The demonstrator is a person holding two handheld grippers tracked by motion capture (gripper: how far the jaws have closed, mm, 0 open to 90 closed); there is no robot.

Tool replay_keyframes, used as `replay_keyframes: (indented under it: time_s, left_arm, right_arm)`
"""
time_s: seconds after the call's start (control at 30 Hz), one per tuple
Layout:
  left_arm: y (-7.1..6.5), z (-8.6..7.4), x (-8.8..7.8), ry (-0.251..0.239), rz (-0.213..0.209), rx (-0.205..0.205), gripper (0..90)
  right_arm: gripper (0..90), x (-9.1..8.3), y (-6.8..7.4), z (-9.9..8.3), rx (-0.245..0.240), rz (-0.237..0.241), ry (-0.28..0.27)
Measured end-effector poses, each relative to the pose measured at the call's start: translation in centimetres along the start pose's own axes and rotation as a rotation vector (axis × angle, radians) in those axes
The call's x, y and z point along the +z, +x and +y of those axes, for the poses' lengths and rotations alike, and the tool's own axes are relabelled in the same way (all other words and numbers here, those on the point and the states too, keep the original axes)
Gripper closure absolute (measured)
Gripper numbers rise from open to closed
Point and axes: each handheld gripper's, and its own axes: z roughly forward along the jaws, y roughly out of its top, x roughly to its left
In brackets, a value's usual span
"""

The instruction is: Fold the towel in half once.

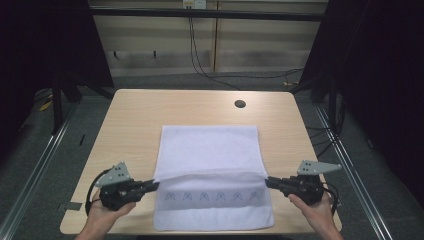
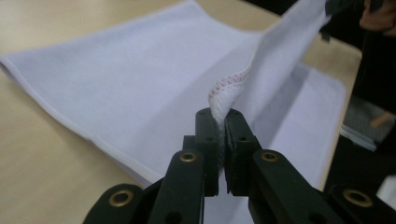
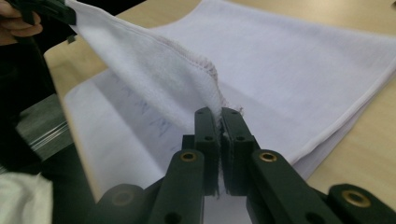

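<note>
While the white towel [image 1: 210, 150] lies on the wooden table [image 1: 135, 115], short of the round cable hole [image 1: 240, 104], the left gripper [image 1: 155, 185] and the right gripper [image 1: 268, 182] each clamp one corner of its raised, folded-over edge.

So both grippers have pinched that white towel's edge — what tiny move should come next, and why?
Probably carry the lifted edge on toward the near end and lay it down. The left gripper and right gripper are each shut on a corner of the towel, holding that edge up across its middle, while the patterned strip near the person lies uncovered, so the fold looks half done.
</note>
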Motion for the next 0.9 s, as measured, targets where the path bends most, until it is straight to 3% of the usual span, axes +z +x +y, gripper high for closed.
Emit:
replay_keyframes:
  time_s: [0.07, 0.13, 0.23, 0.37, 0.47, 0.53, 0.63, 0.7, 0.77, 0.83, 0.9]
  left_arm:
    - [-0.3, -1.2, 0.3, 0.009, -0.019, -0.022, 85.8]
    - [-0.6, -2.1, 0.8, 0.049, -0.022, -0.031, 85.9]
    - [-1.2, -3.1, 1.7, 0.118, -0.023, -0.010, 85.2]
    - [-1.9, -3.8, 2.2, 0.158, -0.035, 0.013, 79.2]
    - [-2.6, -4.1, 2.0, 0.193, -0.077, 0.051, 76.1]
    - [-3.0, -4.2, 1.7, 0.187, -0.093, 0.065, 72.6]
    - [-3.5, -4.1, 0.9, 0.169, -0.145, 0.078, 66.0]
    - [-3.7, -3.9, 0.5, 0.160, -0.141, 0.074, 65.4]
    - [-3.5, -3.6, 0.3, 0.144, -0.150, 0.064, 61.1]
    - [-2.9, -2.9, 0.2, 0.124, -0.128, 0.055, 57.7]
    - [-2.0, -2.2, 0.3, 0.103, -0.102, 0.037, 57.2]
  right_arm:
    - [86.1, 0.2, 0.5, -1.2, -0.022, -0.004, 0.060]
    - [85.9, 0.5, 0.7, -2.5, -0.022, 0.005, 0.108]
    - [83.3, 0.7, 1.0, -3.7, -0.032, 0.011, 0.157]
    - [79.0, 0.9, 1.4, -4.1, -0.060, 0.024, 0.191]
    - [77.1, 0.4, 2.1, -4.8, -0.069, 0.099, 0.224]
    - [71.6, 0.0, 2.7, -5.0, -0.076, 0.115, 0.237]
    - [69.1, -0.9, 3.4, -5.0, -0.077, 0.117, 0.214]
    - [68.8, -1.2, 3.4, -5.0, -0.074, 0.123, 0.193]
    - [69.2, -1.5, 3.1, -4.8, -0.063, 0.100, 0.169]
    - [69.4, -0.6, 1.9, -4.0, -0.038, 0.070, 0.139]
    - [69.3, -0.3, 1.5, -3.7, -0.034, 0.064, 0.133]
